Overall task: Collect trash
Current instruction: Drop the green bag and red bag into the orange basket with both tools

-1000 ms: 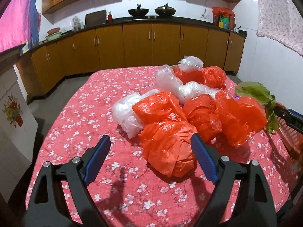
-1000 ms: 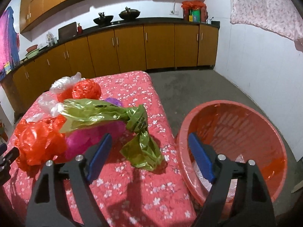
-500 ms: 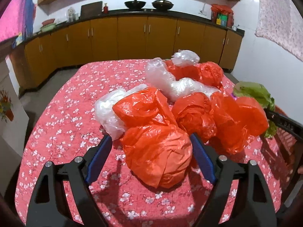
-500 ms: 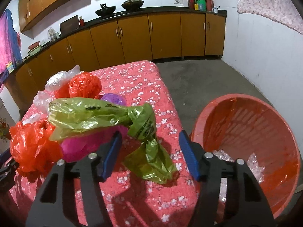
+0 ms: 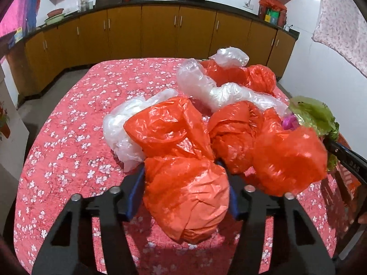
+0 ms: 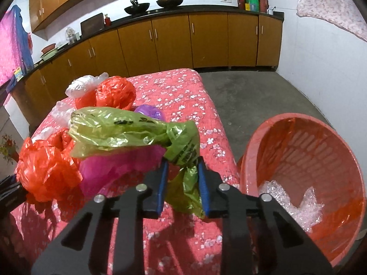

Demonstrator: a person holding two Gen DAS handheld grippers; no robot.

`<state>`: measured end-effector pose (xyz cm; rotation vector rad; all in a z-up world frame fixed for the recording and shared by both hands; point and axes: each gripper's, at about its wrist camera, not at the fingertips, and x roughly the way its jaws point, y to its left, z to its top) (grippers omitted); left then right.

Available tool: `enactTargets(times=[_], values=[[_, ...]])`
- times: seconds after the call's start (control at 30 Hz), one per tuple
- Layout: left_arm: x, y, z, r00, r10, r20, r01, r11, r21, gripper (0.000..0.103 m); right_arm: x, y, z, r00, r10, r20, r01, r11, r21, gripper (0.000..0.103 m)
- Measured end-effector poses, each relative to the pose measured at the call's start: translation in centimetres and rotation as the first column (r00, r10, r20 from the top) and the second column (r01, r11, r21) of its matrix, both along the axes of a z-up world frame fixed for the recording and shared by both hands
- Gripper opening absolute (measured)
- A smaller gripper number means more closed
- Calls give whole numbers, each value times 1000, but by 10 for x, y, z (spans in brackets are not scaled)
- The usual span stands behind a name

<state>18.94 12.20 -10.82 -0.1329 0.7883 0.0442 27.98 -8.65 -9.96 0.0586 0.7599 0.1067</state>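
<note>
On the red flowered tablecloth (image 5: 68, 123), heaped plastic bags, listed from the gripped ones outward:

Orange bag (image 5: 185, 194): nearest bundle of the heap, sitting between the blue pads of the left gripper (image 5: 183, 197); both pads press its sides.

Left gripper: narrowed onto the orange bag, clamping it at table level.

Green bag (image 6: 128, 130): long and crinkled, lying across a pink bag (image 6: 119, 167); its twisted neck runs down between the fingers of the right gripper (image 6: 182, 183).

Right gripper: nearly closed, pinching the neck of the green bag, whose loose end hangs below the pads.

Other orange bags (image 5: 286, 158): piled just right of the gripped one and touching it; more lie at the far end of the heap.

Clear bags (image 5: 215, 89): tucked behind and left of the orange ones.

Purple bag (image 6: 149, 113): partly hidden behind the green bag.

Red basket (image 6: 339, 151): on the floor just beside the table's right edge, tilted toward the camera, with clear plastic (image 6: 289, 201) inside.

Cabinets (image 5: 160, 34): brown, along the far wall.
</note>
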Motion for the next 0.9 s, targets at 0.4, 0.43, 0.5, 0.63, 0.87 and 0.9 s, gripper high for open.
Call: enactTargets(times=[0.4, 0.43, 0.5, 0.63, 0.87, 0.9], values=[[-20, 6, 17, 999, 7, 54, -8, 1000, 17, 51, -20, -10, 14, 1000, 2, 25, -3, 1000, 29, 18], [-23, 7, 20, 998, 7, 62, -9, 1000, 17, 51, -22, -11, 15, 1000, 3, 27, -4, 999, 32, 18], [-26, 7, 26, 997, 7, 78, -9, 1000, 22, 51, -27, -12, 17, 999, 4, 34, -5, 999, 36, 18], [-33, 5, 38, 993, 1, 115, -4, 999, 33, 51, -37, -15, 24, 999, 10, 50, -12, 999, 50, 18], [-39, -7, 65, 981, -35, 192, 29, 999, 35, 51, -53, -30, 38, 996, -7, 91, 1, 998, 68, 18], [-40, -9, 67, 979, -42, 200, 36, 999, 36, 51, -56, -34, 40, 995, -14, 96, 7, 998, 70, 18]])
